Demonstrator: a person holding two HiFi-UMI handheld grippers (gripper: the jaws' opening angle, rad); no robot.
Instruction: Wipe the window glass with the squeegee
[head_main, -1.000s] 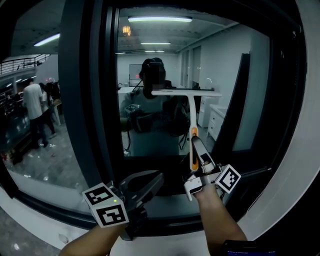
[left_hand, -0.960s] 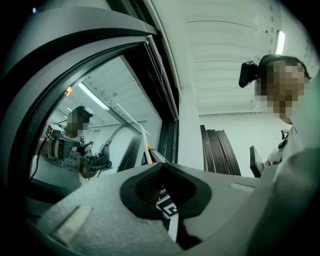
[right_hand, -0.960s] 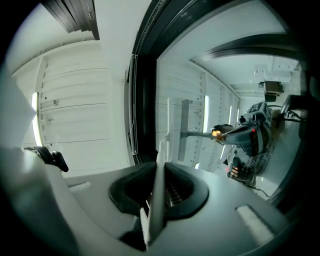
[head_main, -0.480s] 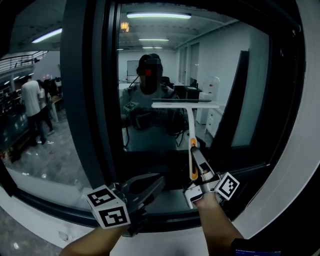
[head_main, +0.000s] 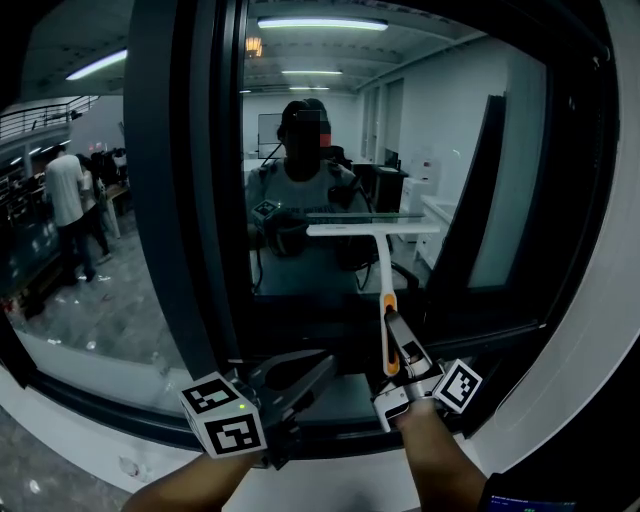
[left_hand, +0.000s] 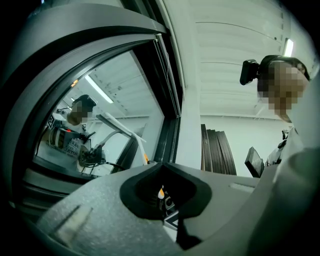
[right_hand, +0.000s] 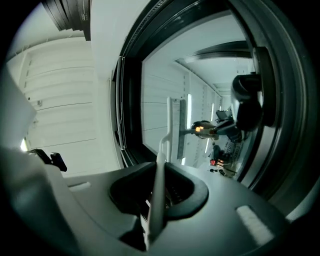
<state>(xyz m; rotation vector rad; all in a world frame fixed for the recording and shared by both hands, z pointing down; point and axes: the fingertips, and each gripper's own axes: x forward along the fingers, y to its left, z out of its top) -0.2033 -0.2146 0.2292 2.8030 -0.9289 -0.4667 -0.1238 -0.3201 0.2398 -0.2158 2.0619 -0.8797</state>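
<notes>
Squeegee (head_main: 383, 270) blade sits lower on the window glass (head_main: 330, 130) than a second ago, level across, now towards the pane's lower edge and right of its middle. Judgement: a downward stroke is under way and nearing its end (lower strip of glass not yet covered).

Right gripper (head_main: 395, 335): jaws clamped on the squeegee handle, just above the lower frame edge. Left gripper (head_main: 300, 372): jaws together, nothing between them, idle by the lower edge.

No brand or readable text; only the black-and-white square markers (head_main: 222, 420) on the gripper cubes.
</notes>
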